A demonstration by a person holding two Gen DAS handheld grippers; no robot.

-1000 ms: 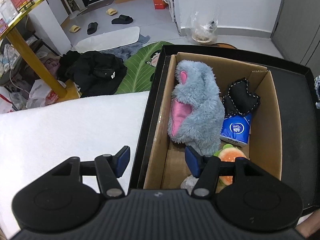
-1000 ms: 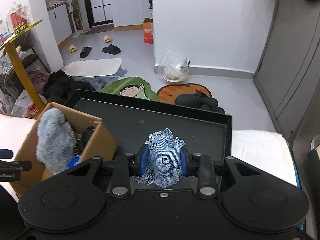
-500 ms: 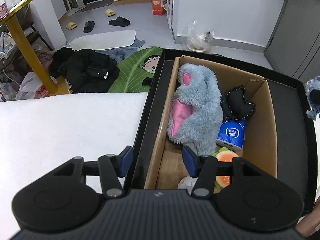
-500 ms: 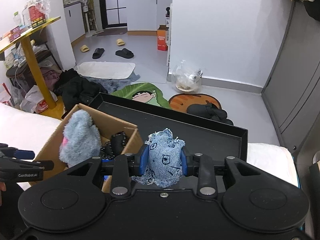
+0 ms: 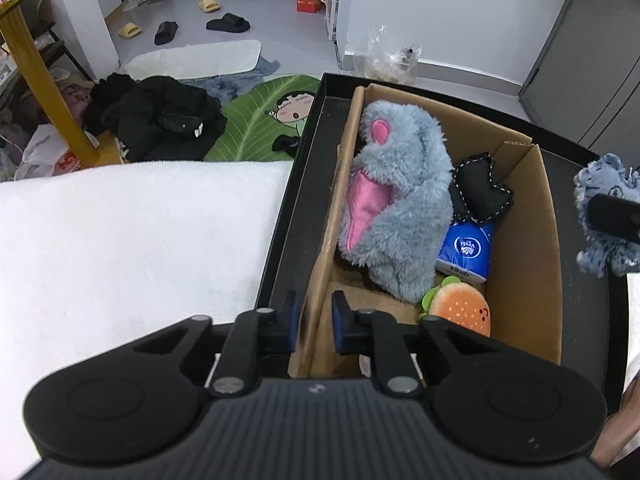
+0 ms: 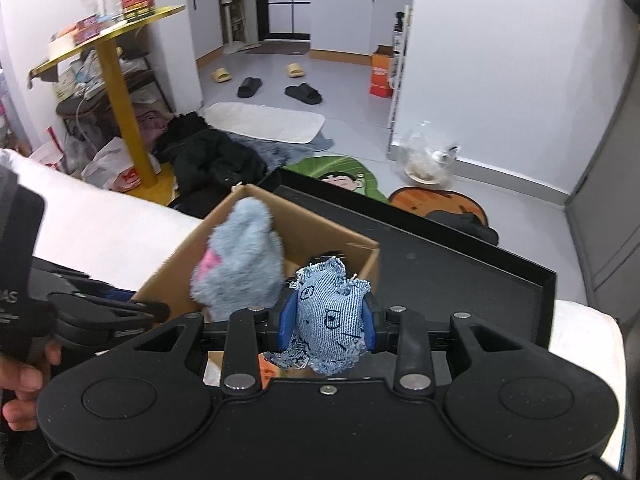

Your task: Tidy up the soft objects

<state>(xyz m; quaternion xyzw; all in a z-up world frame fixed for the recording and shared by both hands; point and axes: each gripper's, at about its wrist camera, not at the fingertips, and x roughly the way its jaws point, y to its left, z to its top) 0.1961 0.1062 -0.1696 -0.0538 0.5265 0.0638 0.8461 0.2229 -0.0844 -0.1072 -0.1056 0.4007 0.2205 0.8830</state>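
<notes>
The right gripper (image 6: 326, 326) clamps a frayed denim toy (image 6: 330, 318) between its blue pads, held above a black tray (image 6: 460, 276). The left gripper (image 5: 315, 322) is closing narrowly astride the near-left wall of a cardboard box (image 5: 520, 240); whether the pads press the wall cannot be told. Inside, a grey-and-pink plush (image 5: 400, 200) leans at 12 o'clock of those fingers, with a black cushion (image 5: 478, 190), blue tissue pack (image 5: 466, 250) and burger toy (image 5: 460, 308) toward 2 o'clock.
</notes>
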